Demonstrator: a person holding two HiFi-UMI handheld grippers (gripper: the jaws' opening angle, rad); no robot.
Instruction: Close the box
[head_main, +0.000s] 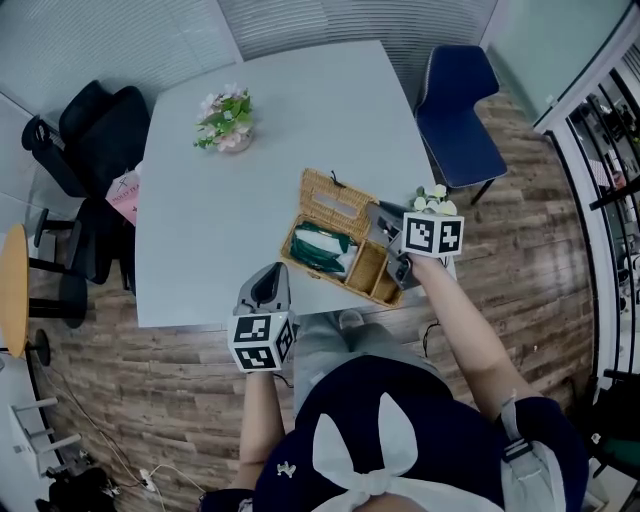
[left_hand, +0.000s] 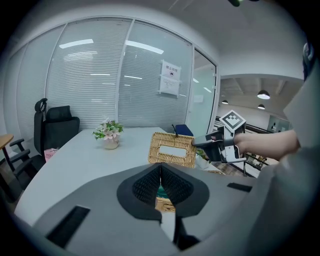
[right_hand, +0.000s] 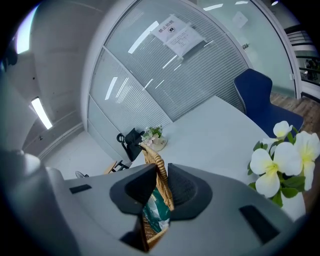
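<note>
An open wicker box (head_main: 368, 270) sits near the front right edge of the white table (head_main: 200, 270). Its lid (head_main: 335, 195) stands up at the far side, and a green-and-white packet (head_main: 320, 250) lies inside. My right gripper (head_main: 381, 213) reaches in from the right, and in the right gripper view it (right_hand: 161, 172) is shut on the lid's wicker edge (right_hand: 159, 165). The left gripper view shows the upright lid (left_hand: 172, 149) with that gripper at its right corner. My left gripper (head_main: 272, 274) rests at the table's front edge, left of the box, shut (left_hand: 160, 167) with nothing in it.
A pot of pink flowers (head_main: 227, 122) stands at the table's far left. White flowers (head_main: 432, 198) sit at the right edge, close to my right gripper. A blue chair (head_main: 455, 105) is beyond the table's right side and a black office chair (head_main: 85, 150) is on the left.
</note>
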